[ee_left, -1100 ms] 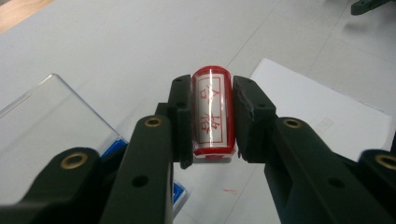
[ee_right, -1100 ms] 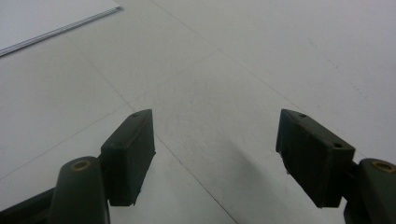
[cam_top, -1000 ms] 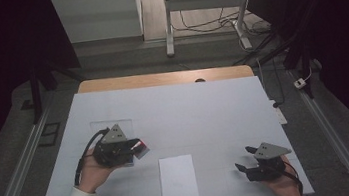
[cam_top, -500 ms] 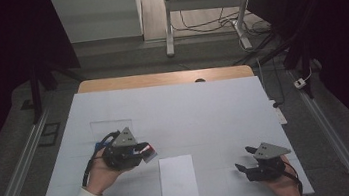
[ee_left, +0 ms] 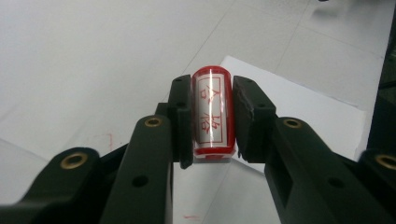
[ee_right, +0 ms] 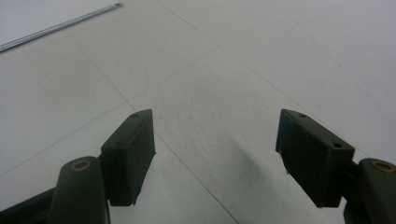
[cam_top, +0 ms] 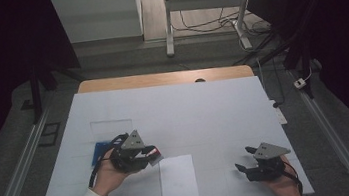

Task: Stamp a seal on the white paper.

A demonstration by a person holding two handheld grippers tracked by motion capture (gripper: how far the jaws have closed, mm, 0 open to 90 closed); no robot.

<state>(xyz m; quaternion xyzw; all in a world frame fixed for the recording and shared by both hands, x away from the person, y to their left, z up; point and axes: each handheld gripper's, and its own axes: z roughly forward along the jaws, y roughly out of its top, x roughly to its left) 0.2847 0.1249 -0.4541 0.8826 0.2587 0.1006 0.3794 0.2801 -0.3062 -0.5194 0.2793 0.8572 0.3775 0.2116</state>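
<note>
A red stamp [ee_left: 212, 116] with a white label and red characters is clamped between the pads of my left gripper [ee_left: 212, 91], which is shut on it. In the high view the left gripper [cam_top: 152, 155] hovers just left of a white paper sheet [cam_top: 178, 180], the stamp [cam_top: 155, 156] near the sheet's upper left corner. The same sheet [ee_left: 299, 105] lies beyond the stamp in the left gripper view. My right gripper [cam_top: 244, 160] rests near the table's front right, jaws open and nothing between them [ee_right: 215, 135].
A blue flat pad [cam_top: 99, 152] lies on the white table [cam_top: 188, 106] just behind the left hand. A faint clear rectangle [cam_top: 111, 128] sits beyond it. A wooden strip [cam_top: 160, 78] borders the far edge; cables and a stand lie on the floor beyond.
The left hand has carried the stamp rightward toward the paper sheet, uncovering the blue pad behind it. The right gripper has stayed put.
</note>
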